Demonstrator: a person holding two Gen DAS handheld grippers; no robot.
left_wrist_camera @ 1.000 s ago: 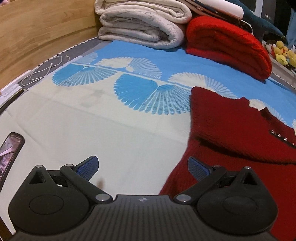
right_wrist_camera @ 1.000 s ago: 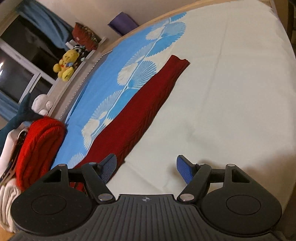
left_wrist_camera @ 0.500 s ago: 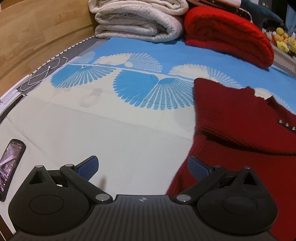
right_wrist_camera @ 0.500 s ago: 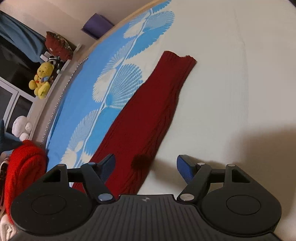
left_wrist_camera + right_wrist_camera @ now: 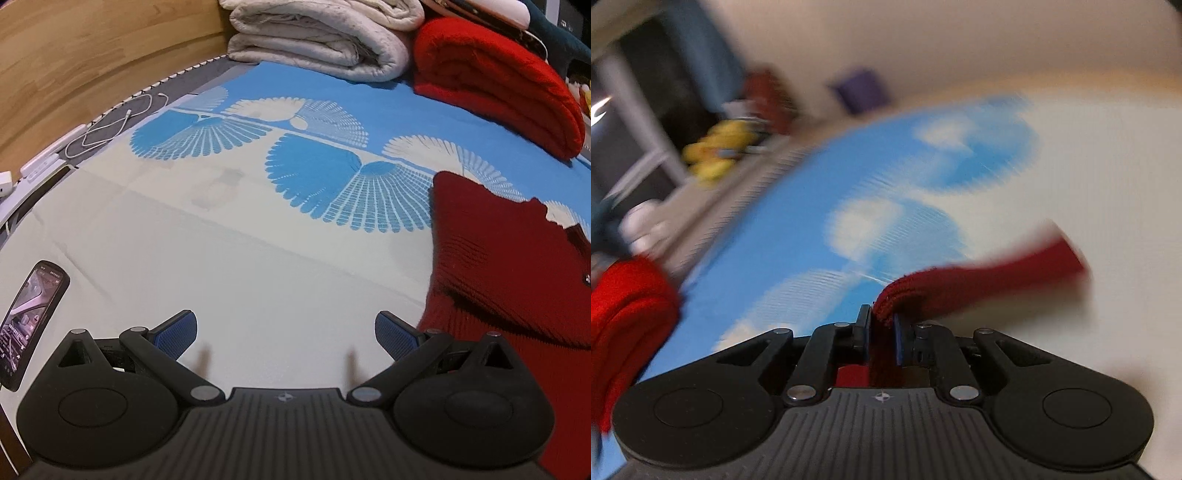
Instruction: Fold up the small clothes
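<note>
Dark red knitted sweater [image 5: 517, 280], sleeve [image 5: 979, 284] clamped in right tool [image 5: 881, 332]; left tool [image 5: 284, 328] apart, empty. Risk: thick knit slipping free mid-fold.

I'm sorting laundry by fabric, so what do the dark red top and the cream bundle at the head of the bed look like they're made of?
Dark red top: probably a soft matte knit, judging by its ribbed rows and fuzzy edge. Cream bundle: looks like quilted padded cotton, puffy folds with a dimpled surface; fibre uncertain.
</note>
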